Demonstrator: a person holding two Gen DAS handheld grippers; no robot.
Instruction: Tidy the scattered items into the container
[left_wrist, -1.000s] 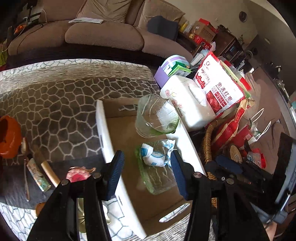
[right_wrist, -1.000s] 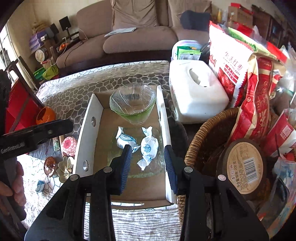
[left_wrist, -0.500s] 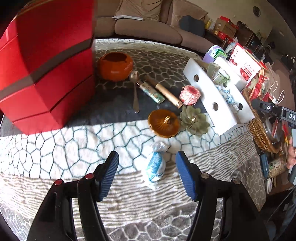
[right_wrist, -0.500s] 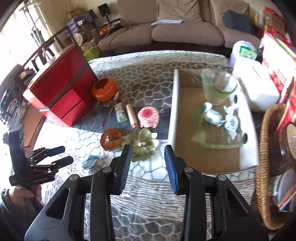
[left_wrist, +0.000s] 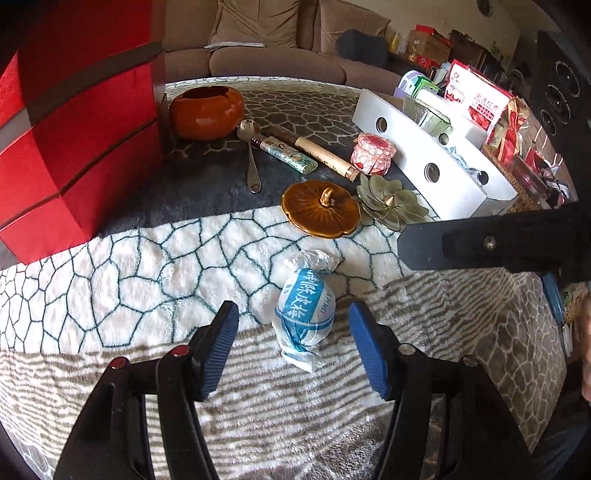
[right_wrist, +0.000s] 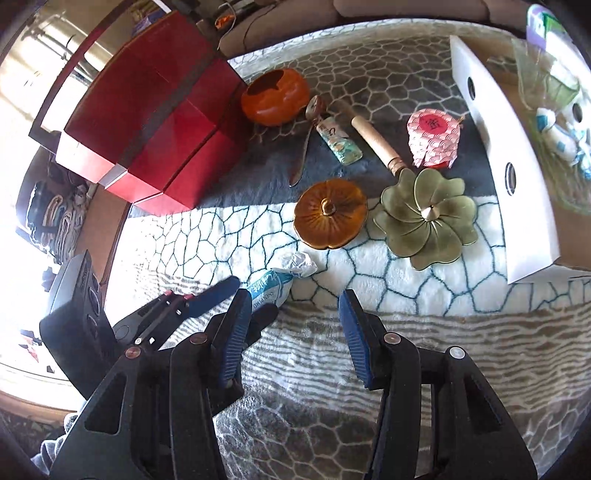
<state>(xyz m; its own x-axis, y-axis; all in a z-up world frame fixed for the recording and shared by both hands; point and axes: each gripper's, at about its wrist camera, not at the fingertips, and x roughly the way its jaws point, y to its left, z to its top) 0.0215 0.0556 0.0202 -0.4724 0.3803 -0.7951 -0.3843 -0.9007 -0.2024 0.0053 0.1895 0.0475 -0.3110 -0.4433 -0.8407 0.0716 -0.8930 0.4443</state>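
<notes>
Left gripper (left_wrist: 293, 345) is sitting spread wide around the wrapped candy (left_wrist: 304, 310), blue pads either side, not touching it yet; candy is lying on the pale patterned rug (left_wrist: 147, 266), near the rug's front, well apart from the white cardboard box (left_wrist: 417, 162); a second ago this gripper was hovering over the box interior, half a second ago it was already over this candy from farther off, so it is now closing in for the pick; judging the step as pre-grasp on the next loose sweet.

Right gripper (right_wrist: 291, 332) is also spread, holding nothing, hanging over the rug just beside the same candy (right_wrist: 271, 286); a second ago it was over the box above two sweets, so a drop-off looks done and it is pulling back; two wrapped sweets (right_wrist: 554, 125) are lying inside the box with a glass bowl (right_wrist: 543, 74).

Other loose items are lying between candy and box: brown lid (left_wrist: 320, 208), green flower dish (left_wrist: 391, 201), pink wrapped cake (left_wrist: 373, 153), tube (left_wrist: 284, 154), spoon (left_wrist: 250, 155), wooden roll (left_wrist: 321, 153), orange pot (left_wrist: 205, 112); red box (left_wrist: 74, 147) is standing at the left.
</notes>
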